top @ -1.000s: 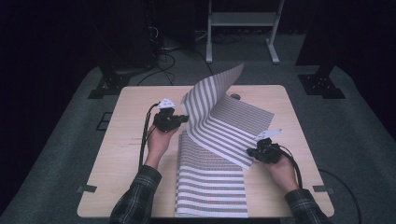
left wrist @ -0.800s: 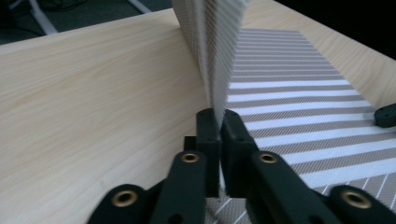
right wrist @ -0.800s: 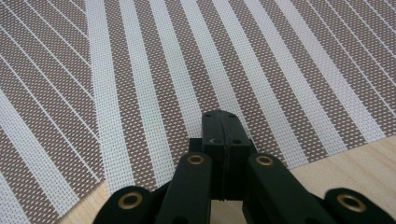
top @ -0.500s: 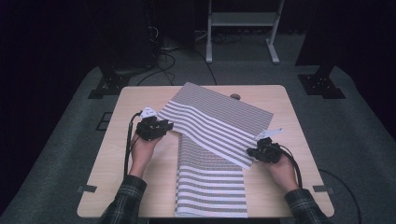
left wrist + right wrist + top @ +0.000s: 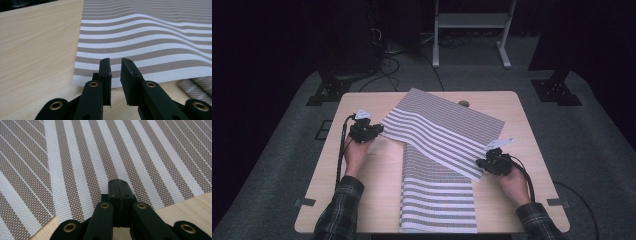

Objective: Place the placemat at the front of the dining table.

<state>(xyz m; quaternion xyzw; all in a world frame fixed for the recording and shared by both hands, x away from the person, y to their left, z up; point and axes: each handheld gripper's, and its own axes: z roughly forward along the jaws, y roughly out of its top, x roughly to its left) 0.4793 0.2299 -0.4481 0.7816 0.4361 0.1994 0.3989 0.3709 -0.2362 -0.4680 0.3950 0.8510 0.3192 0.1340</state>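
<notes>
- my left gripper (image 5: 371, 131) sits at the left side of the desk (image 5: 362, 200), just off the left corner of the striped mat (image 5: 442, 135).
- in the left gripper view my left jaws stand a narrow way apart with nothing between them; the mat's near edge lies just past their tips, flat on the wood.
- my right gripper (image 5: 488, 164) is at the right side of the desk, at the lower right edge of the folded-over part of the mat.
- in the right gripper view my right jaws are pressed tight together at the mat's edge; i cannot tell for sure whether a bit of the mat is pinched between them.
- the mat has brown and white stripes and a woven mesh look. one part lies lengthwise toward me, reaching the near edge of the desk; the other part is folded across it at a slant, running from the far left toward the right.
- the slanted part has a soft wave in it near my left gripper and lies on top of the lengthwise part.
- a small dark round thing (image 5: 463, 104) sits on the desk at the mat's far edge.
</notes>
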